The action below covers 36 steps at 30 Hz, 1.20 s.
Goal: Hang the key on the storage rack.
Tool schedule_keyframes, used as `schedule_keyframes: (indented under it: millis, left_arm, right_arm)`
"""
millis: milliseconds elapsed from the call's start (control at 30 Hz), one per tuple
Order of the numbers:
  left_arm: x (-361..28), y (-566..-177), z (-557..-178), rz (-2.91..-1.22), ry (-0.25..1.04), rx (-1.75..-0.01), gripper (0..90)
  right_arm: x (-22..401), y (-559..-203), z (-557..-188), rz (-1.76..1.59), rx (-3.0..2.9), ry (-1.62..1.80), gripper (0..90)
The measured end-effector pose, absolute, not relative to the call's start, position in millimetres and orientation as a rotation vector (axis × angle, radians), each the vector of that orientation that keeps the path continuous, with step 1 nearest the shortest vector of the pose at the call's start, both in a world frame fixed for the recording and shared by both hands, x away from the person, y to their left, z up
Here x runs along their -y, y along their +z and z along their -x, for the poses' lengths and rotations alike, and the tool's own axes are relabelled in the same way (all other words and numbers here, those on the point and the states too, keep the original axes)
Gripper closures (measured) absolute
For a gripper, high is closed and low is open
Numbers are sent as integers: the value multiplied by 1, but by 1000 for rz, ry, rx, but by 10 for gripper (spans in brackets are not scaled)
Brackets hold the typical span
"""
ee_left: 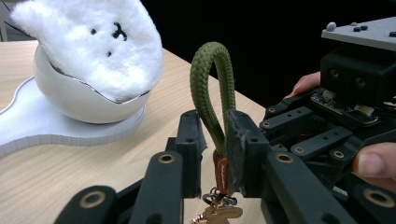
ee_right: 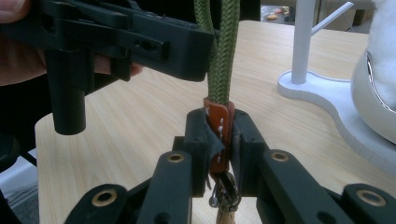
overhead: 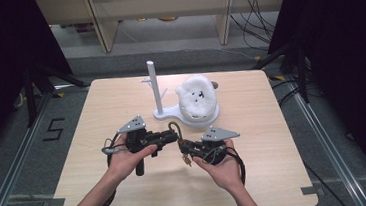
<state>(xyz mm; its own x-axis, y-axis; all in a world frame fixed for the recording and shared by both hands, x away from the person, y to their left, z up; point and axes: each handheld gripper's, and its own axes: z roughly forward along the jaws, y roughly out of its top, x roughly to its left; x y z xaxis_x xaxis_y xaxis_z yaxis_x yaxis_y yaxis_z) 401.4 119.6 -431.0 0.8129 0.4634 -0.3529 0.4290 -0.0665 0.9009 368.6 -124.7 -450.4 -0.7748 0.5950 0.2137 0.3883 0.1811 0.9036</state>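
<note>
Green cord loop (ee_left: 211, 88) pinched by both grippers (mid-table, apparently)

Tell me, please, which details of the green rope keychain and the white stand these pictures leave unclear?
- Green rope loop: its top is cut off by the upper edge in the right gripper view.
- Key ring: cut off by the bottom edge in the left gripper view.
- Keychain: too small in the high view.
- White stand: its bowl's inside is hidden by the plush.
</note>
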Motion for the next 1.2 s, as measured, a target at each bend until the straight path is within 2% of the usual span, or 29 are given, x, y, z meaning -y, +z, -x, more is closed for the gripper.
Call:
schedule_keyframes:
  millis: [400, 900, 1200]
  left_arm:
    - [-121, -431, -402, -1629, -39, -758, 811]
    - [-121, -430, -401, -1612, -22, -767, 792]
    - [-122, -429, -398, -1616, -33, -761, 835]
  right_arm:
    - [123, -450, -367, -966, -2260, 1654, 795]
    - [122, -452, -368, -959, -2270, 1655, 795]
    - [120, -453, -367, -943, -2264, 1648, 796]
